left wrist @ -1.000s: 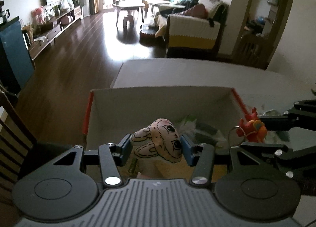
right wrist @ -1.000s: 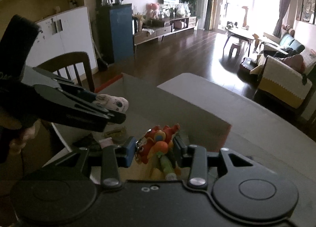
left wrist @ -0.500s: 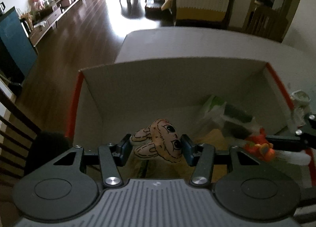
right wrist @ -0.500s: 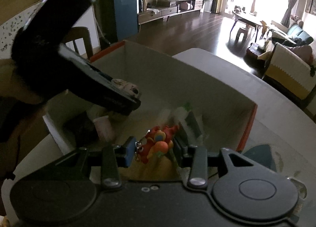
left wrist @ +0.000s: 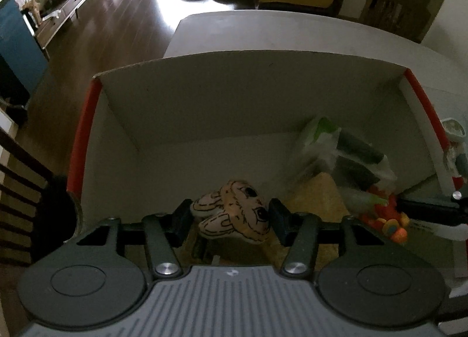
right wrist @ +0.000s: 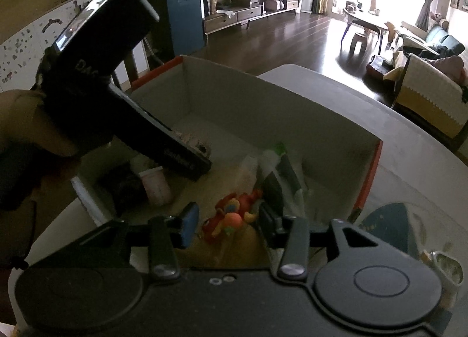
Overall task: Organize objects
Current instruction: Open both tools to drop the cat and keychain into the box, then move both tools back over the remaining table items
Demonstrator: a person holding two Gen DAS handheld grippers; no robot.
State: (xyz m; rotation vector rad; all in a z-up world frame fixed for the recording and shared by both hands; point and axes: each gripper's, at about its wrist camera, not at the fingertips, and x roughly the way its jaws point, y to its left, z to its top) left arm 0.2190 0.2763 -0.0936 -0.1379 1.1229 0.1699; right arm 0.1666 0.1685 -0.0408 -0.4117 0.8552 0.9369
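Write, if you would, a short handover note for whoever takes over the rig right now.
Left gripper: shut on the plush, low inside the box.
Right gripper: around the red toy, also inside the box; I cannot tell whether it grips.
Done: a packet and a cup lie in the box.
Left: release plush and toy, then withdraw. A small item sits on the table beside the box; it probably goes in next.
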